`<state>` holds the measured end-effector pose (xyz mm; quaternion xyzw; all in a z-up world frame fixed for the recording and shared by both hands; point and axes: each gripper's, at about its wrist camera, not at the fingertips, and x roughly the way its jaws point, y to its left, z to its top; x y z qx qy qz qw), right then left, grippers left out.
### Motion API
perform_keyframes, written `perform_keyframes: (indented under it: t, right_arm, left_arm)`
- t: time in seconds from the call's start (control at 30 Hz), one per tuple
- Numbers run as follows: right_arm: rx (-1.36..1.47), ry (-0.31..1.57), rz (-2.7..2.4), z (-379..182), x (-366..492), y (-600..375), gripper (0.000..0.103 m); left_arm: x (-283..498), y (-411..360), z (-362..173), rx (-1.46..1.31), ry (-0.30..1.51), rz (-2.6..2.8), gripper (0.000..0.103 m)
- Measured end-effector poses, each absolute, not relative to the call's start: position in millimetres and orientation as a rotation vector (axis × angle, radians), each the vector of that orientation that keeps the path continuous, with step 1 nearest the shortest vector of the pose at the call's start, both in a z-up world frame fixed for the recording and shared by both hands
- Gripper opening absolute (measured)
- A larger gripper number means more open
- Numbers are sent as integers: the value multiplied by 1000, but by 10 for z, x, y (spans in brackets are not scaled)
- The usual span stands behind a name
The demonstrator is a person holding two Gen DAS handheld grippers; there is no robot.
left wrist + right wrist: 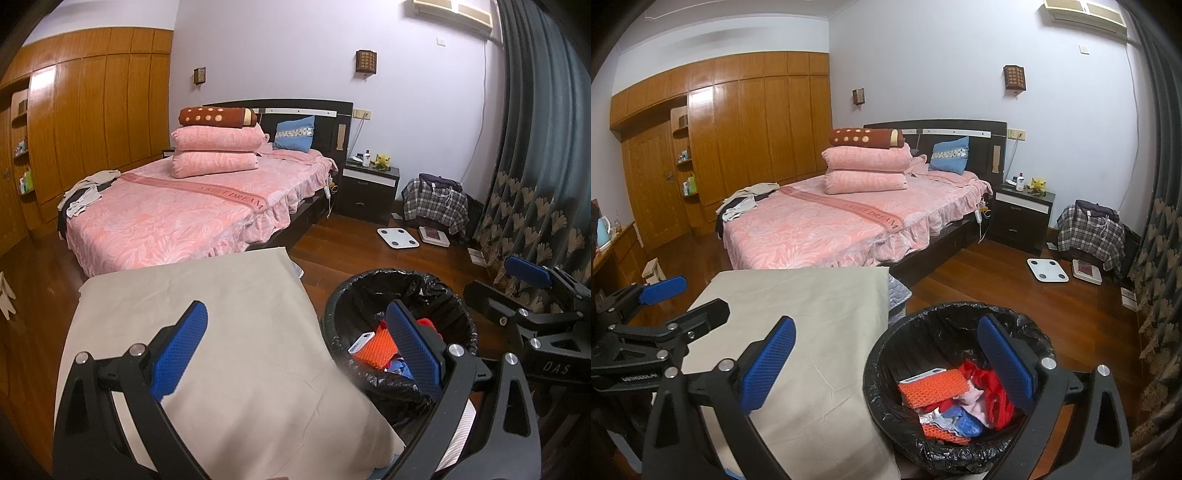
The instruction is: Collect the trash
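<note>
From the left wrist, a table draped in plain beige cloth [221, 332] stands on a dark wooden floor [369, 247] before a bed with a pink floral cover [192, 210]; honey-brown wooden wardrobes [99, 110] line the far wall. Just right of the table sits a round bin lined with a black plastic bag [354, 295], holding an orange ridged foam piece [373, 349]. The left gripper [295, 354] is spread wide, empty.

From the right wrist, the same cloth [820, 332] and bin [886, 354] fill the foreground; red, blue and white crumpled scraps [971, 402] lie inside. The right gripper [886, 365] gapes, grasping nothing.
</note>
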<state>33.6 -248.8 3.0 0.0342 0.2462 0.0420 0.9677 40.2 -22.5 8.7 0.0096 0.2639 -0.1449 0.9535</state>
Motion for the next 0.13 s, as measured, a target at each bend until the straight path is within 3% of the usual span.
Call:
perform_keyframes:
  t: [0.13]
  right_arm:
    - [68, 498, 85, 32, 336, -2488, 97]
  left_arm:
    - [402, -224, 94, 19, 536, -294, 95]
